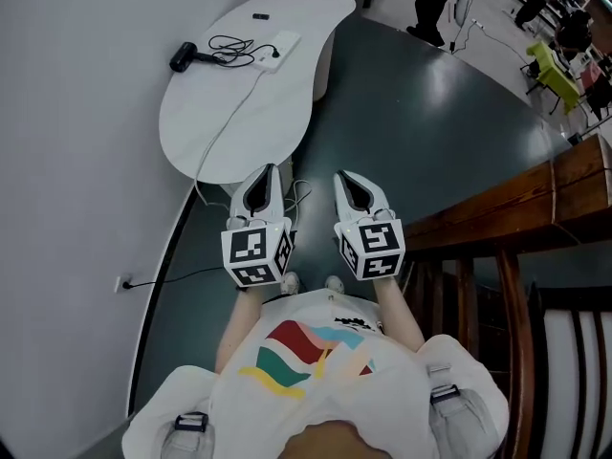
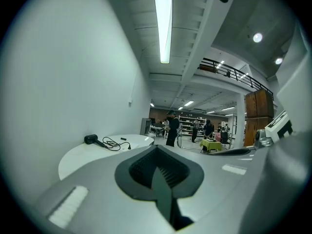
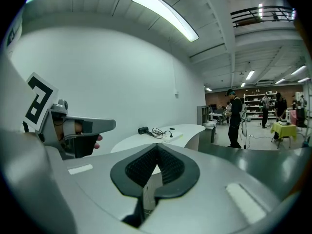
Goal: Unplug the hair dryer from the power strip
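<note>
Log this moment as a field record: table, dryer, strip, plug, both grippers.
table: white, curved, against the wall
hair dryer: black, lying on the table's wall side
cord: black, coiled between dryer and strip
power strip: white, on the table
plug: dark, appears seated in the strip
left gripper: fingers together, empty, short of the table
right gripper: fingers together, empty

No readable words, brands or numbers anywhere. Only coded black-and-white square markers on the cubes of the left gripper [image 1: 269,174] and right gripper [image 1: 343,178], and wordless coloured stripes across the shirt [image 1: 304,354].
</note>
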